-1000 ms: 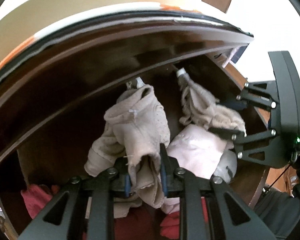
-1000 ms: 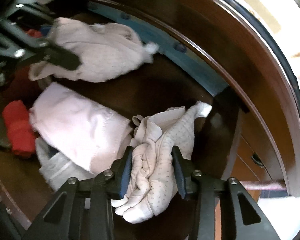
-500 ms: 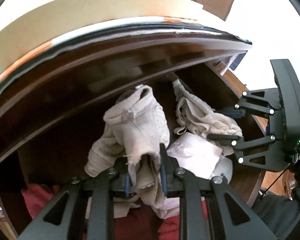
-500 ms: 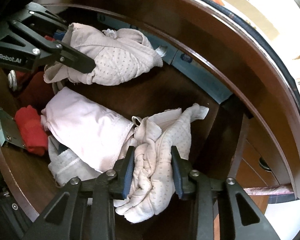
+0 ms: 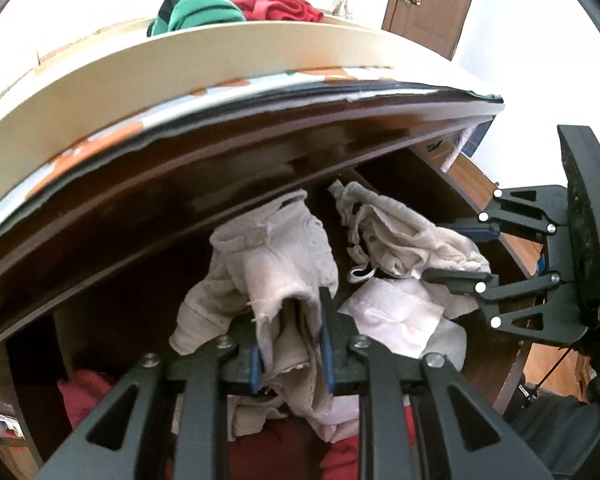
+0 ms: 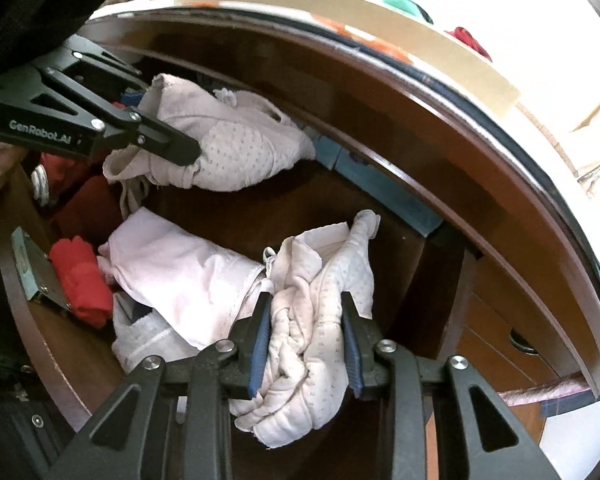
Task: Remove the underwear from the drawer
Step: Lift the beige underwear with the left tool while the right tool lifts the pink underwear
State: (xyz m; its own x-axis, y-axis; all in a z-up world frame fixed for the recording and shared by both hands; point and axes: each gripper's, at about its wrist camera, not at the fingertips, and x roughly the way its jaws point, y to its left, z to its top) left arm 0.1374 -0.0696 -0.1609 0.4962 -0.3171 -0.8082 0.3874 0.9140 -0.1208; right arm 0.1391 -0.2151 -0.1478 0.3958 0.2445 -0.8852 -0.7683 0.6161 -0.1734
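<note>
Both grippers are clamped on beige underwear: left gripper [image 5: 291,346] on one bunch [image 5: 276,264], right gripper [image 6: 306,344] on another [image 6: 320,300] (jaws just squeezed tighter). Both lifted higher over the drawer [image 6: 52,344]; white garment [image 6: 180,276] and red cloth [image 6: 82,280] remain below, dresser top [image 5: 180,76] overhanging.

Looked like a home bedroom: dark wooden dresser [image 5: 260,168] with open drawer [image 6: 52,344] of underwear [image 6: 188,276], folded clothes [image 5: 196,10] up top, panelled door [image 5: 432,4] behind.
</note>
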